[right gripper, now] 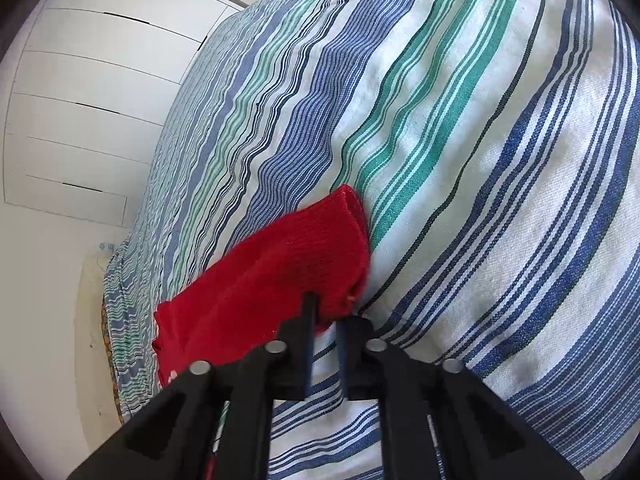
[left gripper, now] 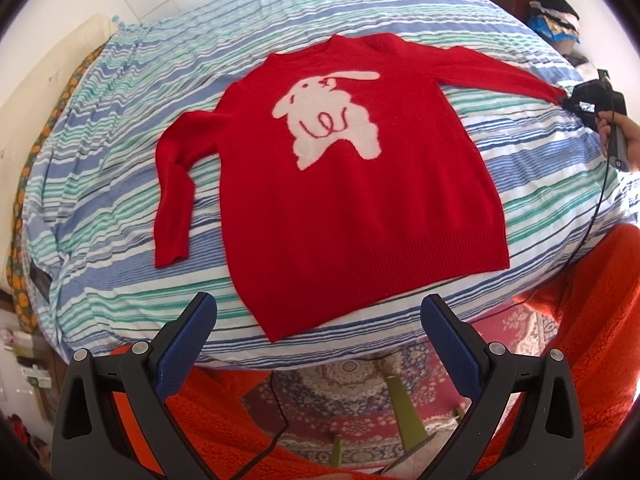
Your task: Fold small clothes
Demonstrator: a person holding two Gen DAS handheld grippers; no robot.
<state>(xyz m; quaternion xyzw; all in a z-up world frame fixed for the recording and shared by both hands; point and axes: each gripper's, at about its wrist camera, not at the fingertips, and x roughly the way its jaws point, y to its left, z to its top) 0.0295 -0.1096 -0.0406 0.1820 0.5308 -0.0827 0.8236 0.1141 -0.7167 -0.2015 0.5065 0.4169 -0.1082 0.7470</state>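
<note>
Right hand-held gripper (left gripper: 570,100) pinches the cuff (right gripper: 340,256) of the soft, floppy red sweater (left gripper: 352,208) at far right; left hand-held gripper (left gripper: 318,316) hangs open, best taking the hem or other sleeve.

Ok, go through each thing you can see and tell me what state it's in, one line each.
Red sweater: spread flat, front up, not yet folded.
Sleeve nearest the left gripper's side: bent down alongside the body.
Other sleeve: stretched out, its cuff at the right gripper.
Left gripper: open, empty, above the hem.
Right gripper: shut on the cuff's edge.
Striped bedcover: spread over the bed.
</note>
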